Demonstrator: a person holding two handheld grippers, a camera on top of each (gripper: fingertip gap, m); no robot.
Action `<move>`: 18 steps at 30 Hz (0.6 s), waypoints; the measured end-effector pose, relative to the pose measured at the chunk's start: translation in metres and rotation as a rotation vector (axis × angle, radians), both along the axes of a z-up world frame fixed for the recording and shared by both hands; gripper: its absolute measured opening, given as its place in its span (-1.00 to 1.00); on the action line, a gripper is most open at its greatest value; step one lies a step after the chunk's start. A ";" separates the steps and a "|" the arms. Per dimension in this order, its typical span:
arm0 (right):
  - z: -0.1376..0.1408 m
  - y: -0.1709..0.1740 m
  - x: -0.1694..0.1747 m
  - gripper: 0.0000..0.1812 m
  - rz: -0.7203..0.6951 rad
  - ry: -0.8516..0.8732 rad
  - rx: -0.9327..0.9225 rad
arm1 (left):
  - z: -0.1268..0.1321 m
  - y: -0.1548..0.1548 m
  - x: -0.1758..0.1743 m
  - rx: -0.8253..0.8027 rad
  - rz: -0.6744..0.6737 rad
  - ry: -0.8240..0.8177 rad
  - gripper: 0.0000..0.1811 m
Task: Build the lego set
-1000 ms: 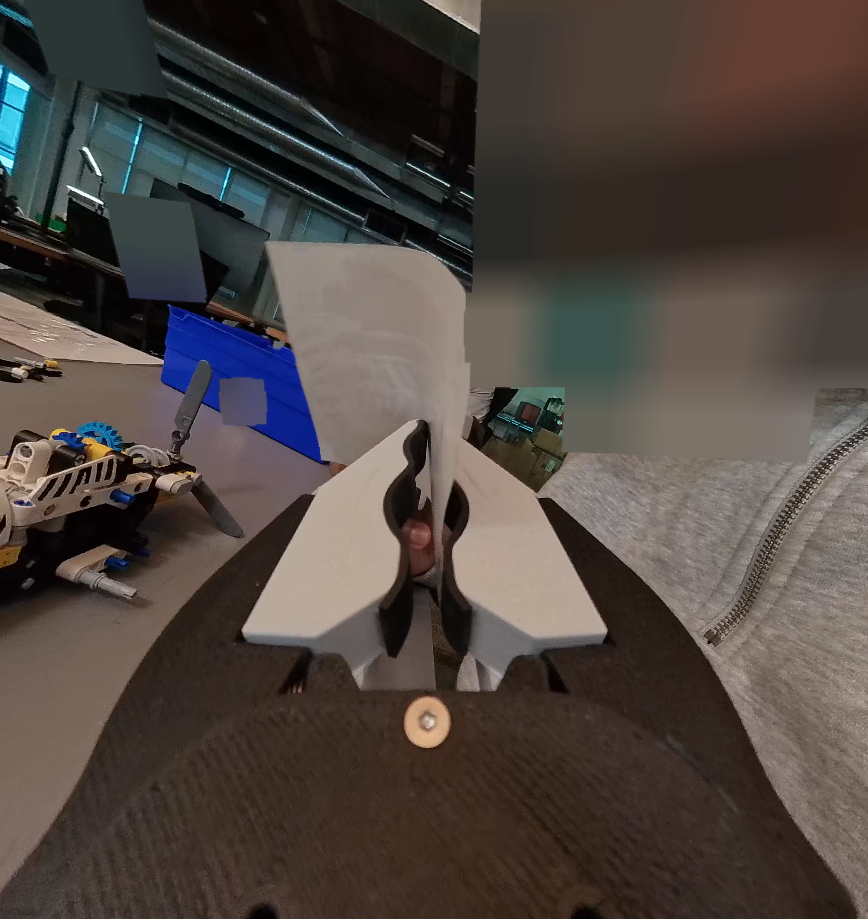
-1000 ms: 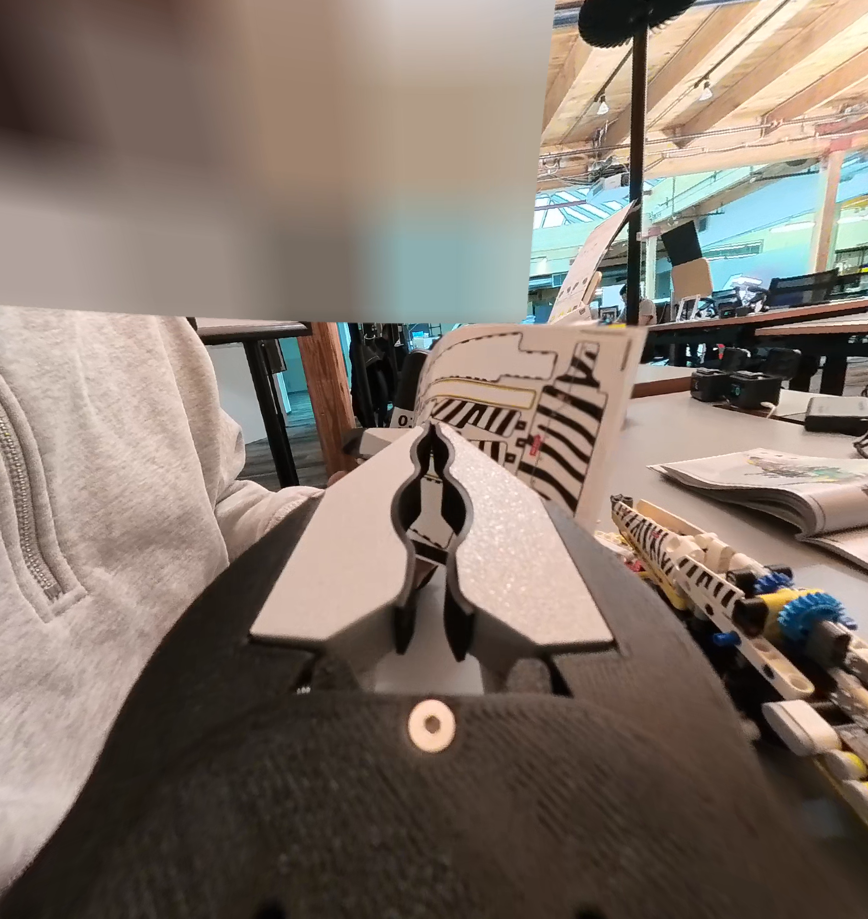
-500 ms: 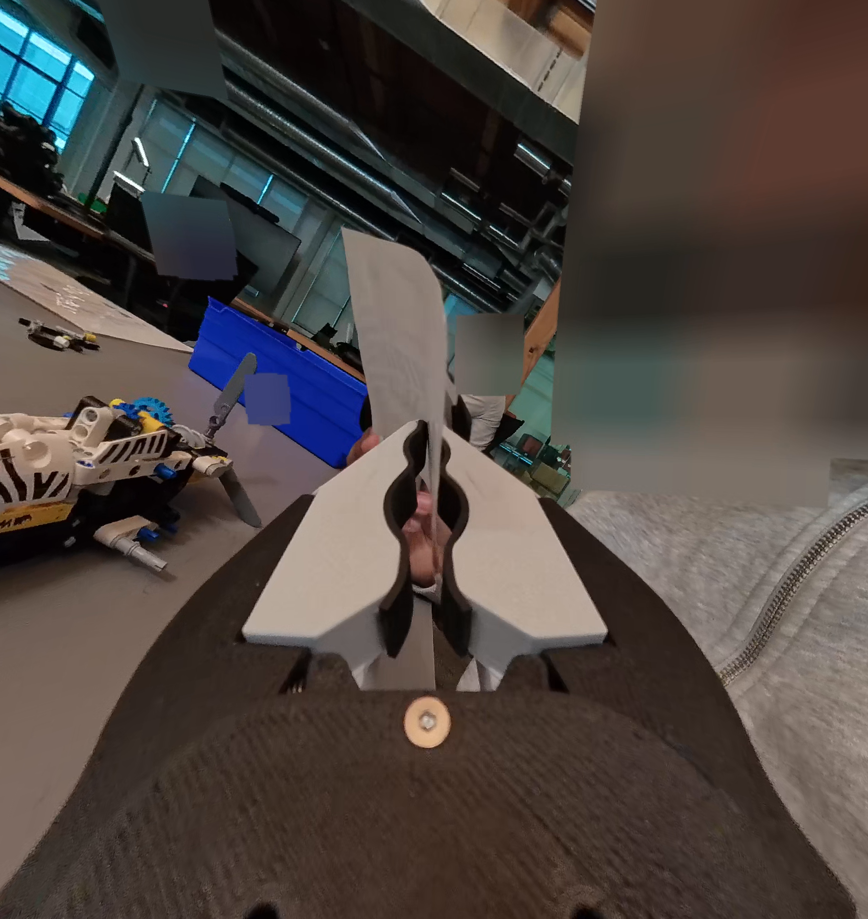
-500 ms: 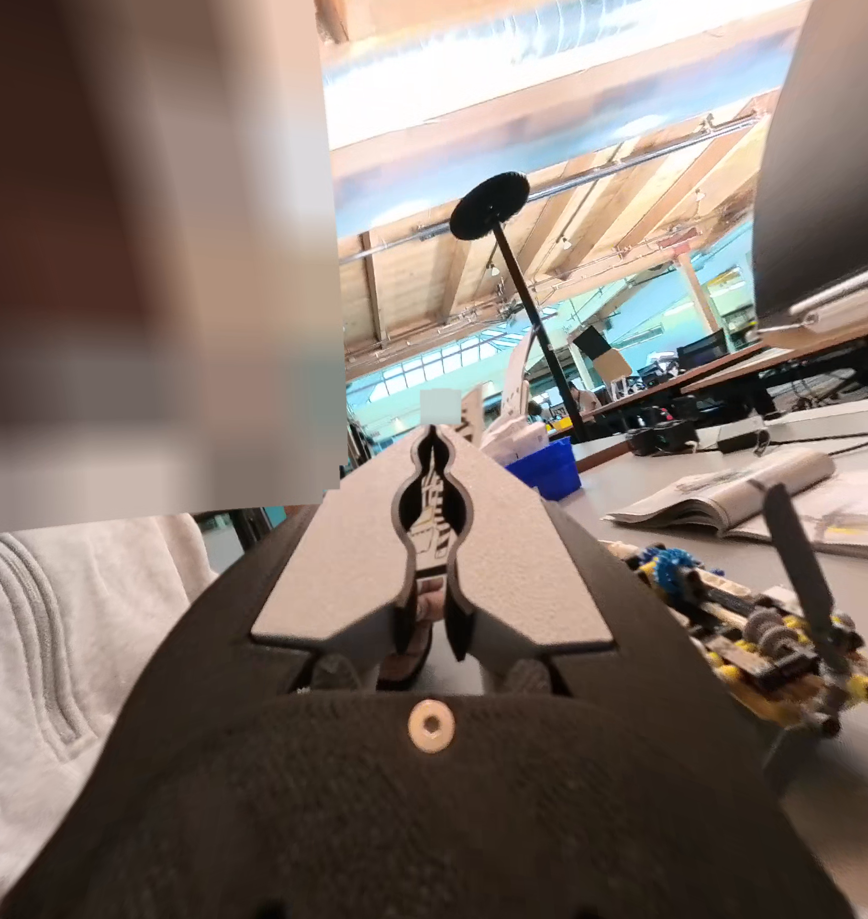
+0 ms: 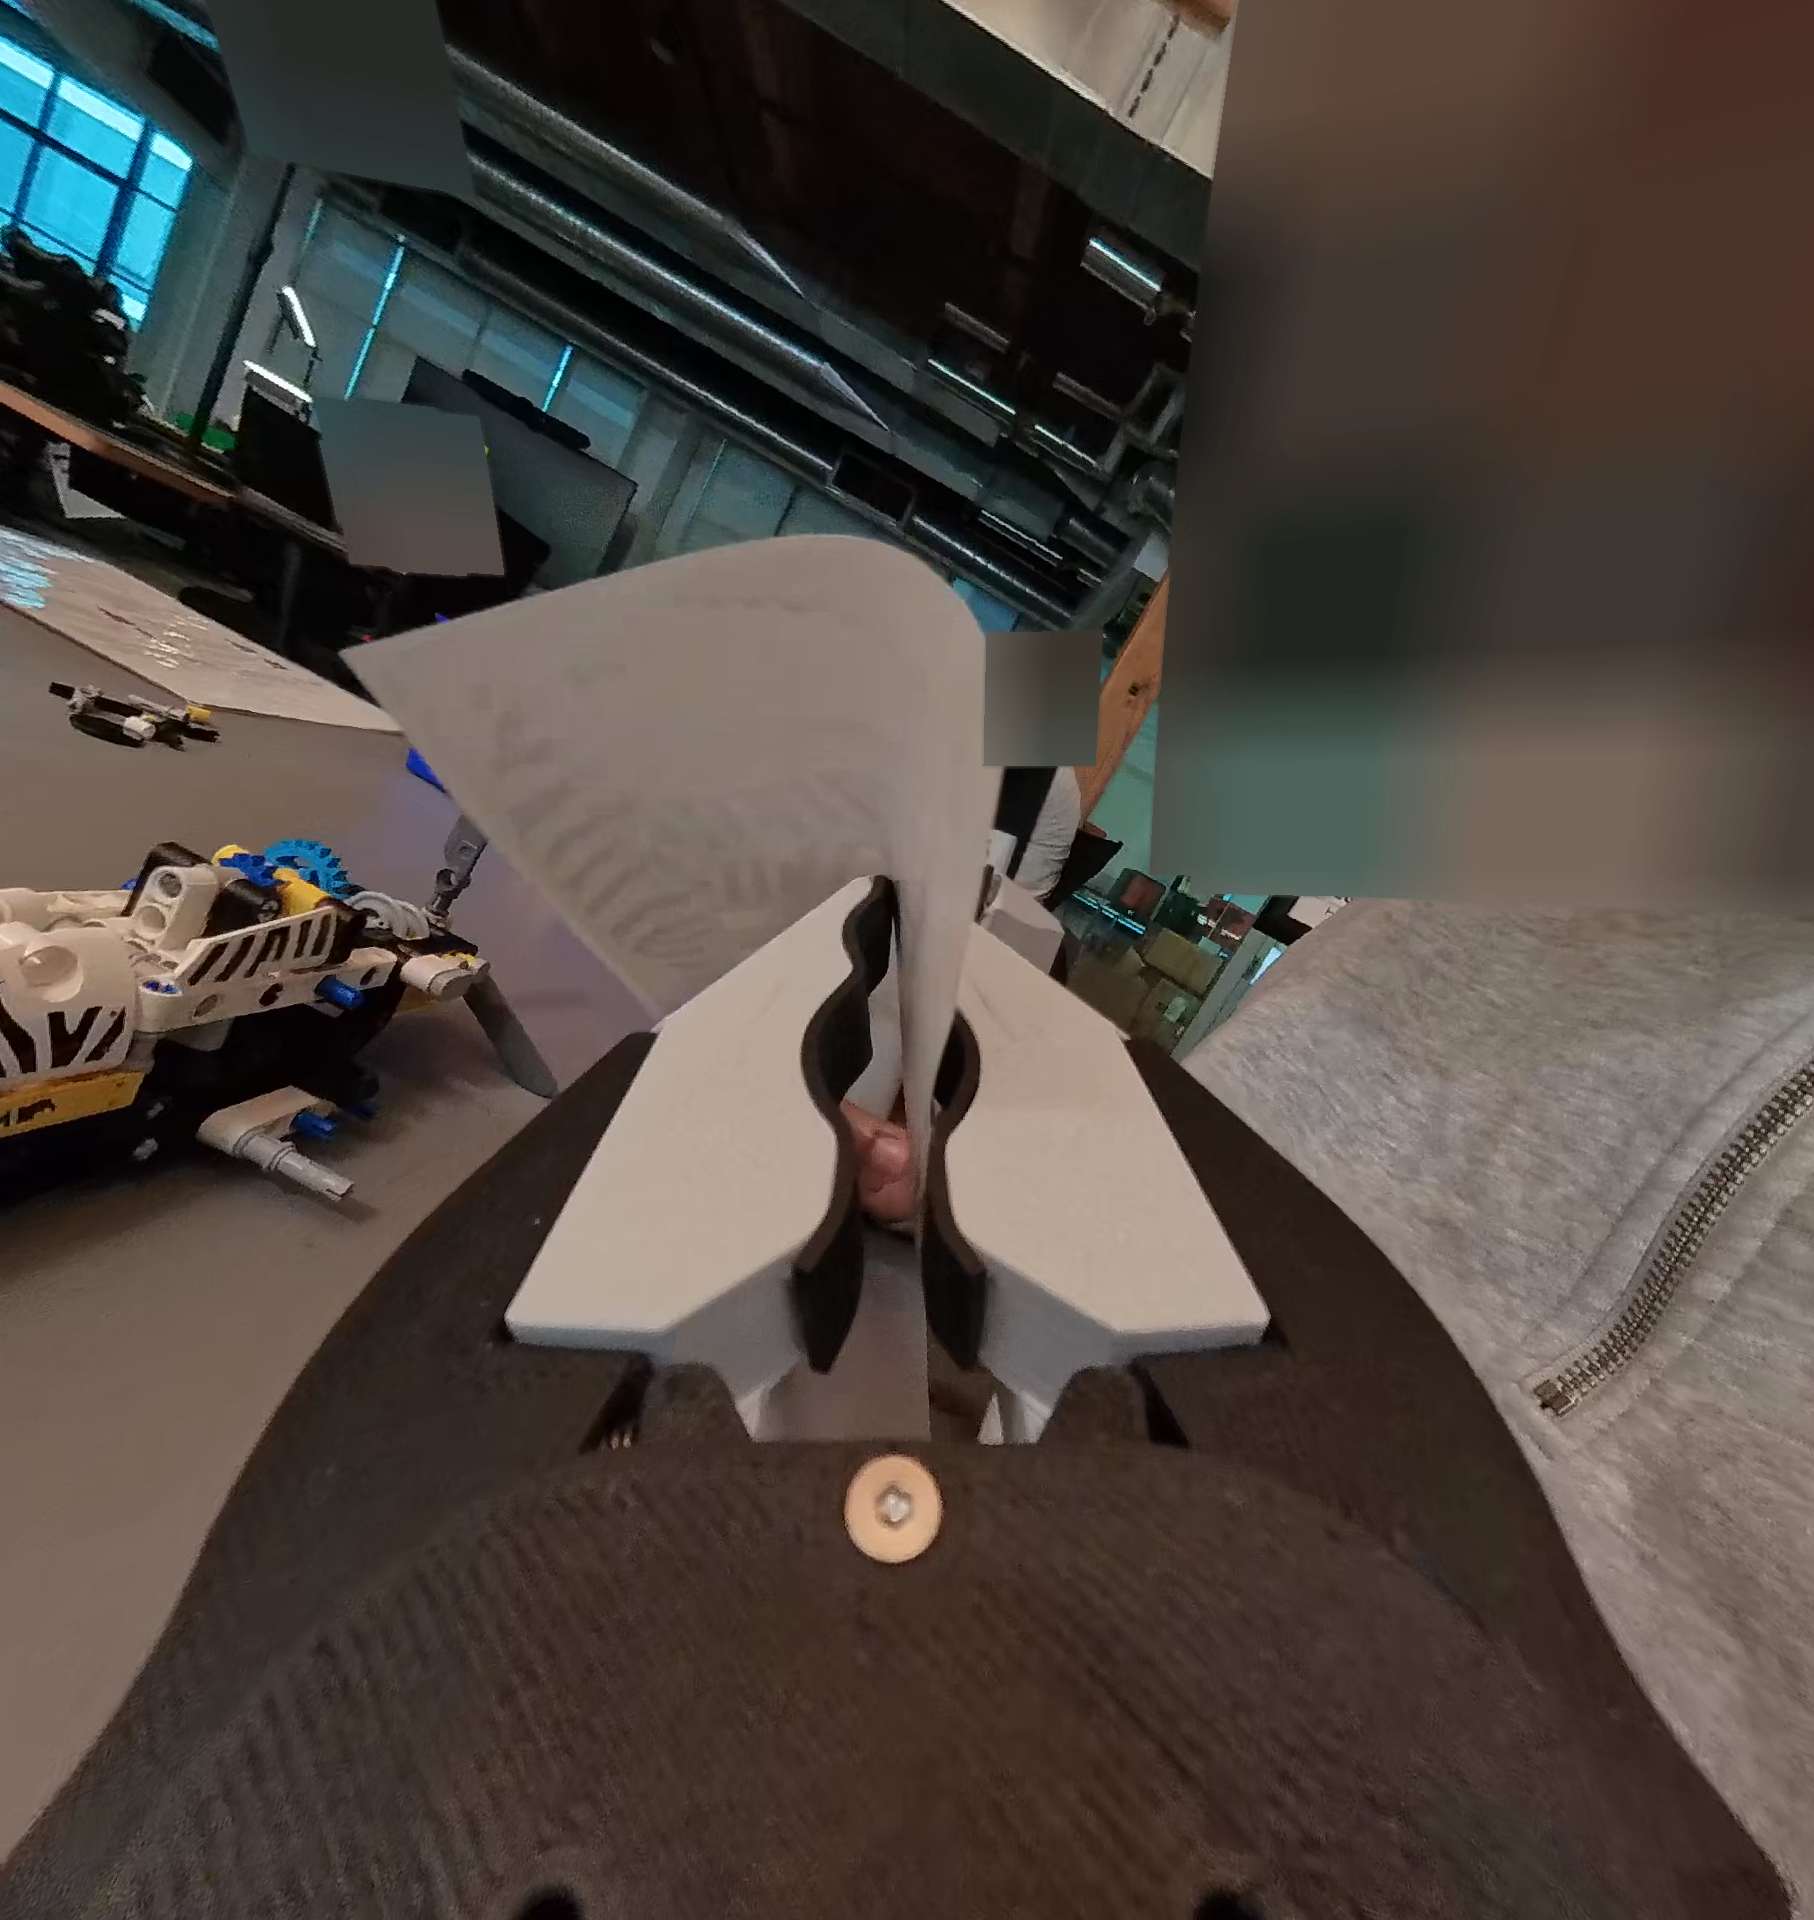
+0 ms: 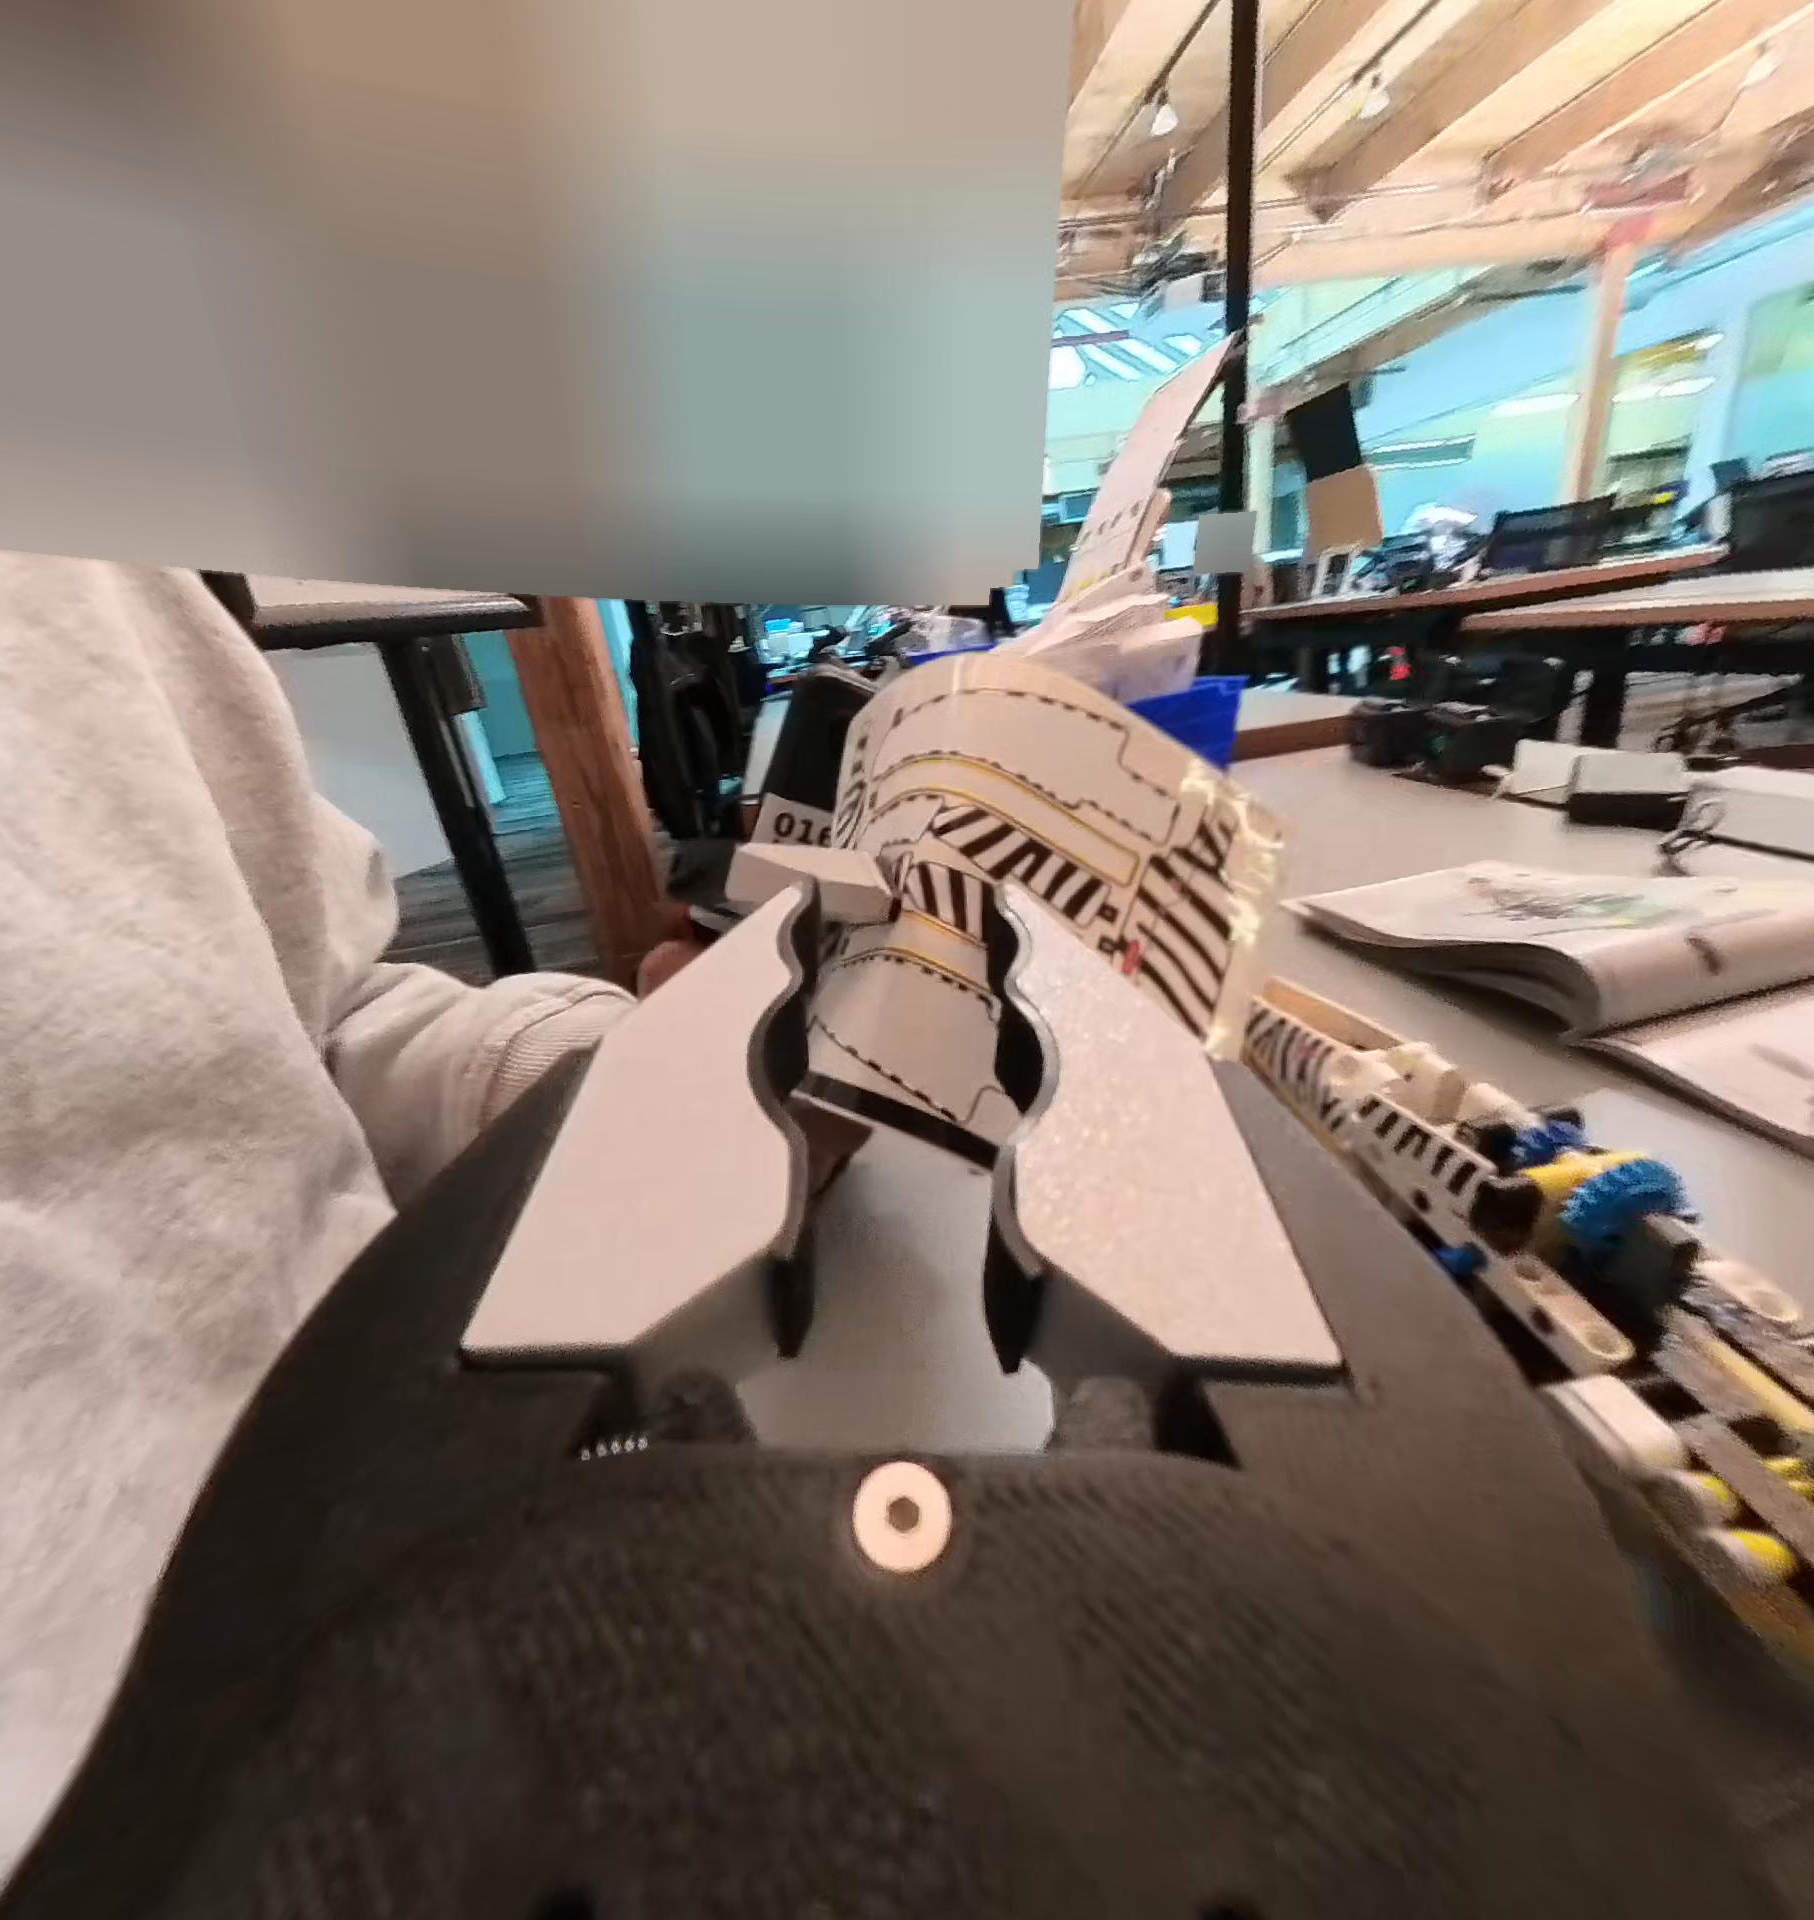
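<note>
- Up off the grey desk, the left gripper has its fingers pinching the curled white zebra-striped sticker sheet.
- Right gripper: fingers spread, the sheet's printed face lying between them.
- Half-built zebra-patterned lego vehicle rests on the desk beside an open instruction booklet.
</note>
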State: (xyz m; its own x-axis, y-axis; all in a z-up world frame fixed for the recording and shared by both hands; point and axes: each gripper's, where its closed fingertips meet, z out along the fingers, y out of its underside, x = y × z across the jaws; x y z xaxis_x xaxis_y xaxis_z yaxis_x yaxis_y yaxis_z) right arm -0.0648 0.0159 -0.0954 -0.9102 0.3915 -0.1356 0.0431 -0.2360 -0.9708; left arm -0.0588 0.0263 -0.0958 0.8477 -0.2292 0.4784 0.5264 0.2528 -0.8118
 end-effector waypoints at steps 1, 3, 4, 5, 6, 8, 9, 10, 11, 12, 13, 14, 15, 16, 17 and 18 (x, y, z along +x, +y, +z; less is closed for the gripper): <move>0.001 0.000 0.001 -0.69 0.016 -0.009 -0.012 | 0.000 0.000 0.002 -0.002 -0.003 0.010 -1.00; 0.002 0.001 0.003 -0.74 0.047 -0.026 -0.042 | 0.000 0.001 0.004 -0.006 -0.007 0.023 -1.00; 0.003 0.002 0.004 -0.80 0.067 -0.037 -0.056 | 0.000 0.001 0.005 -0.005 -0.011 0.027 -1.00; 0.004 0.002 0.005 -0.82 0.083 -0.049 -0.069 | 0.001 0.001 0.006 -0.003 -0.017 0.030 -1.00; 0.004 0.002 0.005 -0.84 0.098 -0.060 -0.079 | 0.001 0.001 0.007 -0.002 -0.022 0.035 -1.00; 0.005 0.002 0.007 -0.87 0.125 -0.073 -0.094 | 0.001 0.002 0.010 -0.004 -0.029 0.051 -1.00; 0.005 0.002 0.008 -0.88 0.133 -0.076 -0.100 | 0.001 0.002 0.011 -0.005 -0.028 0.057 -1.00; 0.005 0.002 0.008 -0.88 0.137 -0.079 -0.104 | 0.001 0.002 0.011 -0.006 -0.027 0.059 -1.00; 0.005 0.003 0.008 -0.89 0.137 -0.082 -0.107 | 0.001 0.002 0.011 -0.005 -0.030 0.059 -1.00; 0.005 0.003 0.007 -0.91 0.134 -0.084 -0.110 | 0.002 0.002 0.012 -0.003 -0.037 0.060 -1.00; 0.005 0.004 0.007 -0.94 0.130 -0.084 -0.110 | 0.002 0.002 0.013 -0.004 -0.039 0.062 -1.00; 0.005 0.004 0.006 -0.95 0.127 -0.083 -0.108 | 0.001 0.002 0.013 -0.005 -0.035 0.062 -1.00; 0.005 0.004 0.006 -0.95 0.123 -0.082 -0.105 | 0.001 0.002 0.012 -0.005 -0.034 0.061 -1.00; 0.005 0.004 0.006 -0.95 0.115 -0.077 -0.099 | 0.001 0.002 0.012 -0.007 -0.032 0.057 -1.00; 0.005 0.004 0.005 -0.96 0.105 -0.069 -0.091 | 0.001 0.003 0.011 -0.010 -0.028 0.052 -1.00; 0.005 0.005 0.005 -1.00 0.092 -0.058 -0.088 | 0.000 0.002 0.010 -0.010 -0.027 0.047 -1.00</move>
